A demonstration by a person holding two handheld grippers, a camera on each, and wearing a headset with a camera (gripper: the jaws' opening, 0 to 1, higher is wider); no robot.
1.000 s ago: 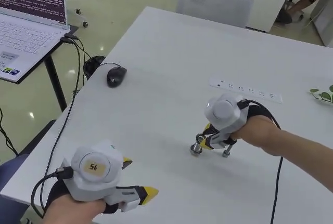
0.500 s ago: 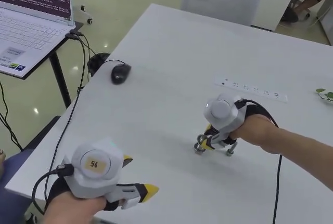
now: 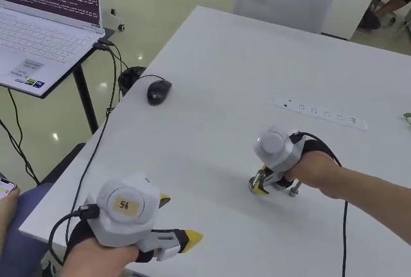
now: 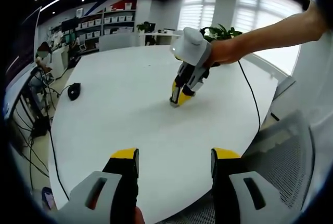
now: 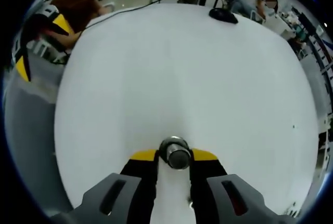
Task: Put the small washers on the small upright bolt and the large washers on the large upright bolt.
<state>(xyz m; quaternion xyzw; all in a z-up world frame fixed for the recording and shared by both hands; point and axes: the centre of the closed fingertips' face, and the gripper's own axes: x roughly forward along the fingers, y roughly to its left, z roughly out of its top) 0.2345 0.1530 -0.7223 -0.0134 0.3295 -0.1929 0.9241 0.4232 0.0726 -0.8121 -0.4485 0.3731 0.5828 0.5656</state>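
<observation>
A: What is the step in hand, and how should it be done well?

B: Start on the left. The left gripper (image 4: 169,155) has no part in it. Its yellow-tipped jaws stand wide apart with nothing between them, low over the near edge of the white table (image 3: 212,90). I would leave it there, out of the way. The work is at the right gripper (image 3: 259,186), whose jaws are closed in on a round silver metal piece (image 5: 175,154) seen end-on. I cannot tell whether that is a washer or the top of the large bolt. If it is a washer, I judge it should be lowered level and centred on the shaft, and let go only once it sits square. A tilted washer would likely catch on the thread.

A: And where are the task's things?

B: The round piece sits between the right jaws, down close to the table. A thin upright silver bolt (image 3: 294,191) stands just beside that gripper, on its right. A careless sideways pull might knock it.

A: The pose?

B: The left hand holds its gripper roughly level, pointing across the table. The right forearm reaches in from the right, with the gripper tipped steeply down, tips nearly at the tabletop.
</observation>
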